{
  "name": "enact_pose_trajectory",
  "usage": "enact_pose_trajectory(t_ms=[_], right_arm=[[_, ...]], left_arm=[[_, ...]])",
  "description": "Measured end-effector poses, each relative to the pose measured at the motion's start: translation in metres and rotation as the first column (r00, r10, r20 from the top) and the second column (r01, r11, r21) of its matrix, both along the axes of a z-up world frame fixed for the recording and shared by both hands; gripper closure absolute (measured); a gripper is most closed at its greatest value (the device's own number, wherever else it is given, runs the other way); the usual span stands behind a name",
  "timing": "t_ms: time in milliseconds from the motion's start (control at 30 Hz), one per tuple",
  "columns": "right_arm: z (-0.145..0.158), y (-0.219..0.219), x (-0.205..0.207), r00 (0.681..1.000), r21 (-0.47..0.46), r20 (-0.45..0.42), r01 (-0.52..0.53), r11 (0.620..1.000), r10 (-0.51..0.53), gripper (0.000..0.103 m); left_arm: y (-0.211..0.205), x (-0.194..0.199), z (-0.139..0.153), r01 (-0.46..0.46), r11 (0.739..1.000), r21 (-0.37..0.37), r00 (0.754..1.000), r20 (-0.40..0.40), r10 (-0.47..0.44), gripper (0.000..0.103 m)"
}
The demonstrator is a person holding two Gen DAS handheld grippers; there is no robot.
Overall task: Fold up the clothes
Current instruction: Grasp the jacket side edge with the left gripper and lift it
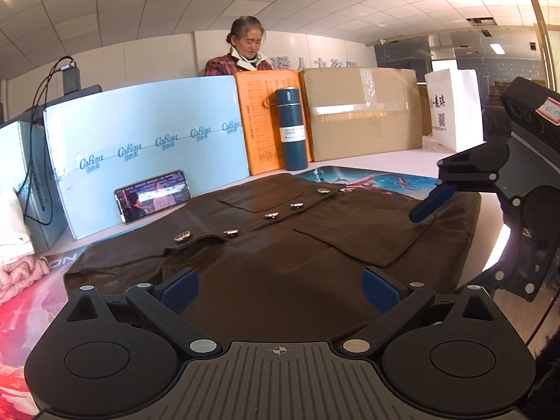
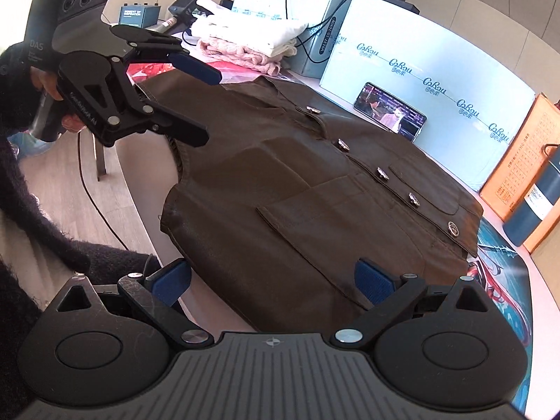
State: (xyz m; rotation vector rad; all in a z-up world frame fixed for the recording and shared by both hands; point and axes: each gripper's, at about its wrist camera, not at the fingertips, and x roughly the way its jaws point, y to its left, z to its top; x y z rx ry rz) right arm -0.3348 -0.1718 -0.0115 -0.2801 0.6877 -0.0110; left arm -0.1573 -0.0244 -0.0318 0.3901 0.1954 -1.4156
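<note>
Brown fabric of a buttoned vest [image 2: 315, 189] is spread flat on the worktop [image 2: 546, 294], over a printed mat [image 2: 504, 280] at the far edge. Its near hem is hidden behind the right gripper [image 2: 273, 283], whose jaws are spread and hold nothing. The left gripper [image 1: 280, 285] is likewise released above the vest's shoulder end. A phone [image 1: 153, 194] is propped against a pale blue box [image 1: 147, 147] along the far edge, beside a blue flask [image 1: 290, 127]. Folded knitwear [image 2: 245, 40] is stacked at the left corner, partly cut off.
</note>
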Motion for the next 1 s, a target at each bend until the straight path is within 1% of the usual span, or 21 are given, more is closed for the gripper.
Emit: enact_pose_trajectory(t_ms=[67,167,233,300,367,433,533,600,700,733,800,833,867,900,933,967,1000], right_arm=[[0.003,-0.002,0.001,1.0,0.014,0.024,0.006,1.0,-0.006,0.003],[0.011,-0.008,0.0,0.997,0.044,0.077,0.026,0.999,-0.029,0.003],[0.017,-0.013,-0.001,0.992,0.058,0.117,0.045,0.997,-0.051,0.003],[0.021,-0.018,0.0,0.987,0.07,0.144,0.059,0.996,-0.068,0.003],[0.022,-0.021,0.001,0.984,0.084,0.157,0.067,0.994,-0.079,0.003],[0.022,-0.022,0.001,0.984,0.091,0.158,0.064,0.994,-0.078,0.003],[0.02,-0.025,-0.003,0.987,0.085,0.14,0.071,0.994,-0.083,0.003],[0.018,-0.029,-0.005,0.988,0.077,0.119,0.087,0.993,-0.096,0.003],[0.015,-0.035,-0.004,0.988,0.062,0.104,0.108,0.992,-0.114,0.004],[0.014,-0.037,-0.003,0.988,0.055,0.1,0.11,0.992,-0.115,0.006],[0.012,-0.04,0.0,0.99,0.042,0.09,0.105,0.994,-0.108,0.021],[0.011,-0.041,0.003,0.991,0.041,0.086,0.102,0.994,-0.105,0.042],[0.011,-0.043,0.004,0.991,0.05,0.09,0.092,0.995,-0.096,0.054],[0.012,-0.044,0.005,0.992,0.065,0.099,0.075,0.995,-0.081,0.057],[0.013,-0.045,0.006,0.991,0.082,0.112,0.059,0.995,-0.068,0.065],[0.015,-0.047,0.007,0.99,0.098,0.129,0.05,0.994,-0.062,0.07],[0.017,-0.049,0.007,0.987,0.112,0.146,0.052,0.992,-0.069,0.07]], left_arm=[[0.002,-0.005,-0.001,0.064,0.998,0.018,0.998,0.007,-0.064,0.002],[0.0,-0.015,-0.003,0.136,0.99,0.036,0.989,0.048,-0.137,0.002],[-0.008,-0.023,-0.004,0.151,0.987,0.05,0.983,0.095,-0.156,0.002],[-0.02,-0.031,-0.006,0.146,0.986,0.078,0.975,0.156,-0.157,0.002],[-0.034,-0.038,-0.011,0.121,0.987,0.108,0.967,0.213,-0.142,0.002],[-0.046,-0.037,-0.013,0.06,0.991,0.116,0.965,0.247,-0.088,0.002],[-0.049,-0.026,-0.006,0.021,0.997,0.079,0.982,0.184,-0.036,0.002],[-0.049,-0.019,-0.001,0.001,0.999,0.049,0.989,0.145,-0.008,0.002],[-0.045,-0.017,0.004,-0.016,1.0,0.008,0.99,0.141,0.015,0.002],[-0.044,-0.018,0.005,-0.015,1.0,0.002,0.989,0.145,0.015,0.002],[-0.042,-0.019,0.004,-0.018,1.0,0.006,0.989,0.15,0.017,0.002],[-0.04,-0.02,0.002,-0.019,1.0,0.008,0.988,0.151,0.017,0.002],[-0.039,-0.021,0.0,-0.02,1.0,0.012,0.988,0.152,0.017,0.002],[-0.037,-0.022,-0.003,-0.025,1.0,0.018,0.987,0.158,0.022,0.002],[-0.036,-0.021,-0.005,-0.043,0.999,0.027,0.985,0.17,0.038,0.002],[-0.034,-0.02,-0.007,-0.063,0.997,0.037,0.982,0.183,0.055,0.002],[-0.032,-0.019,-0.009,-0.083,0.995,0.047,0.978,0.195,0.073,0.002]])
